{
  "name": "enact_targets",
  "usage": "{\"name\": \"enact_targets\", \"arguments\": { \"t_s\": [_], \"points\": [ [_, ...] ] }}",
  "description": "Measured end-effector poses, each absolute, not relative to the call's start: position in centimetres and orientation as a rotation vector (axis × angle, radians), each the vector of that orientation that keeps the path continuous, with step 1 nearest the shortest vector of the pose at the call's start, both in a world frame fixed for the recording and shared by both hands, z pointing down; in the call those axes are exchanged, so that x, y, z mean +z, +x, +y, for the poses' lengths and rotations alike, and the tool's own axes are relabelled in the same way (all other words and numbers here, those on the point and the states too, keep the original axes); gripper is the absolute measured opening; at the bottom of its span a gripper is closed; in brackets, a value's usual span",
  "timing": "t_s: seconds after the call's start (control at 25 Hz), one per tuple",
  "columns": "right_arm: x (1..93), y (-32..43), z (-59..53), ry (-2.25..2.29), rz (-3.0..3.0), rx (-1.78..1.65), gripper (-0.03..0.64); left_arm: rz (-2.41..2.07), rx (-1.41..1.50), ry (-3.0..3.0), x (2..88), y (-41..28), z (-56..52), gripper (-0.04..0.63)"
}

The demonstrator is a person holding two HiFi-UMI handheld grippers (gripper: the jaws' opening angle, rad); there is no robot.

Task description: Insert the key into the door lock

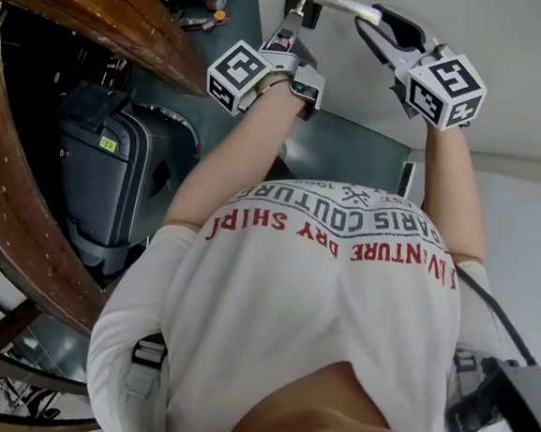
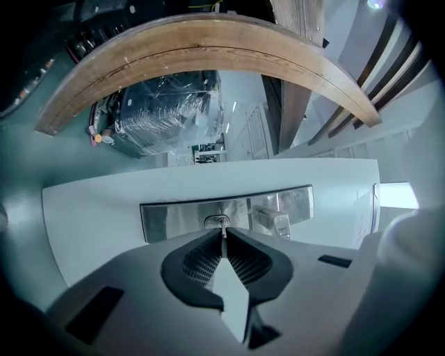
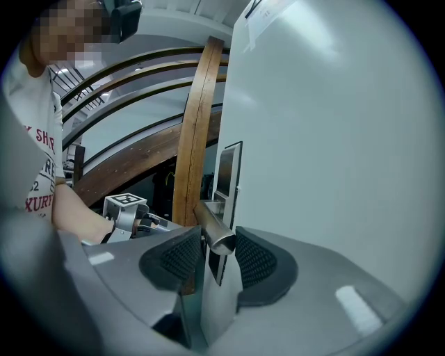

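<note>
Pointing straight at the far keyhole (image 2: 217,221), the key (image 2: 223,237) is pinched lengthwise by the left gripper (image 2: 222,231); the door handle (image 3: 208,218) is clamped by the right gripper (image 3: 219,236).

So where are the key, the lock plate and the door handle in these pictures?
key (image 2: 223,240): left gripper view, thin blade at the jaw tips.
lock plate (image 2: 174,220): left gripper view, bare metal towards its left end.
door handle (image 3: 218,236): right gripper view, the lever's rounded free end.
</note>
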State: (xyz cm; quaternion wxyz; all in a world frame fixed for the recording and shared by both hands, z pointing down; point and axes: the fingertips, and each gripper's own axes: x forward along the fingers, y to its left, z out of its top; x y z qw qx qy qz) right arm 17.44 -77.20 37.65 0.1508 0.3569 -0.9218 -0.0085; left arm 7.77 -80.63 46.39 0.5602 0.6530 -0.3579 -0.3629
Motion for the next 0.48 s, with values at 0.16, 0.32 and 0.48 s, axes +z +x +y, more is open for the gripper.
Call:
{"name": "enact_targets", "arguments": {
  "t_s": [0.16, 0.32, 0.48],
  "points": [
    [37.8, 17.4, -77.2, 1.022, -2.648, -0.023, 0.149, -0.868, -0.895, 1.493, 46.5, 8.1, -81.3, 0.023],
    [37.8, 17.4, -77.1, 1.013, -2.643, -0.019, 0.147, -0.863, -0.912, 1.476, 46.4, 8.6, -82.4, 0.023],
    [37.7, 17.4, -77.2, 1.009, -2.641, -0.022, 0.146, -0.869, -0.934, 1.471, 46.3, 8.6, -82.8, 0.023]
  ]
}}
